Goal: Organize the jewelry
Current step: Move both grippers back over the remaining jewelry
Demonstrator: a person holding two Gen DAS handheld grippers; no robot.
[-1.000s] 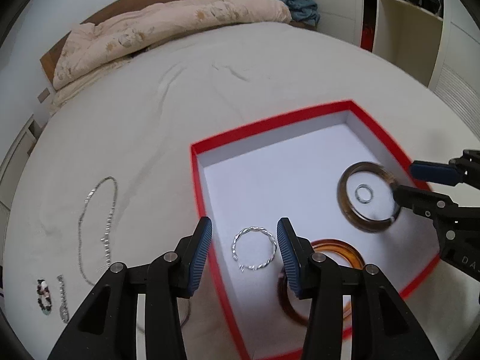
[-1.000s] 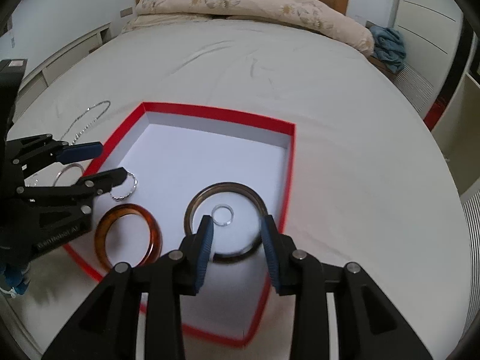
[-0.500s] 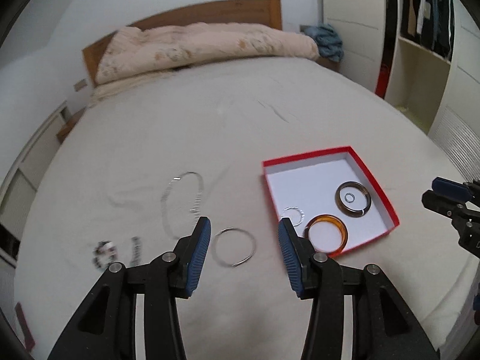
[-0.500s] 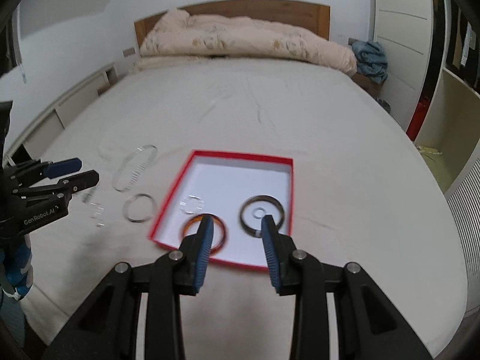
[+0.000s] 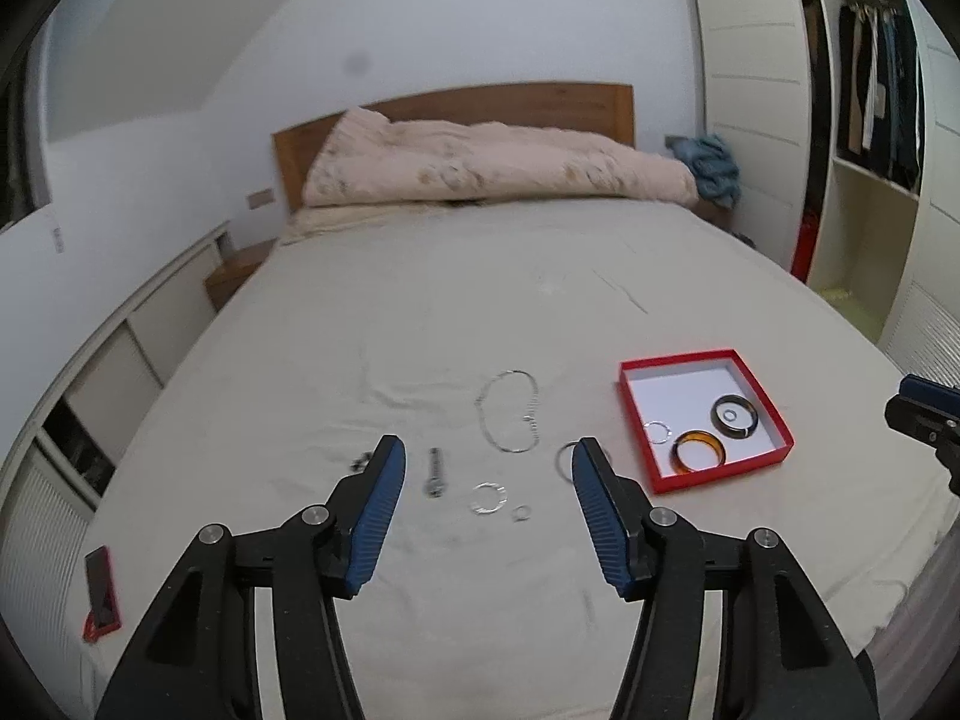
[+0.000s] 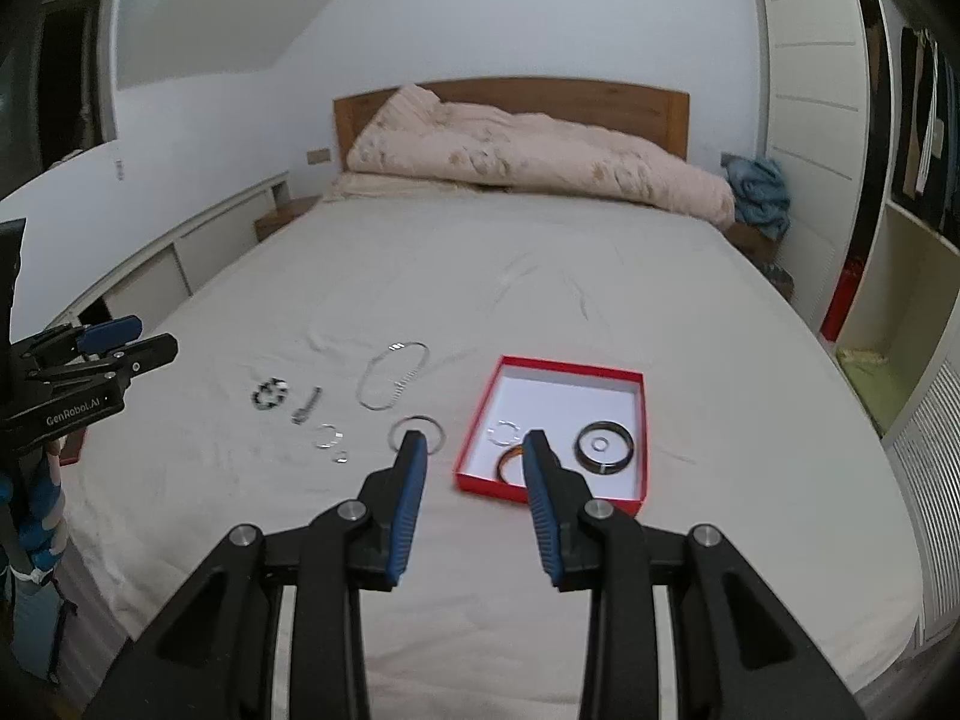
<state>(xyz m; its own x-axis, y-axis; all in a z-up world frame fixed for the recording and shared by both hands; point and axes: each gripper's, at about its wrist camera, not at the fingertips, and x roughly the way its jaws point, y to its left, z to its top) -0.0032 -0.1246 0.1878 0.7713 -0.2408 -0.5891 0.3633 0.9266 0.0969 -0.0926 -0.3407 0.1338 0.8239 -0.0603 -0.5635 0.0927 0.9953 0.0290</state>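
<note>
Left gripper (image 5: 485,462) jaws wide apart, just been opening, nothing between them. Right gripper (image 6: 474,450) partly open, empty. Both above the bed (image 5: 480,300). Red box (image 5: 774,420) right of centre holds amber bangle (image 5: 699,451), dark bangle (image 5: 734,417), thin bracelet (image 5: 659,432). Necklace (image 5: 510,414) and loose rings lie on the sheet, left of the box.
</note>
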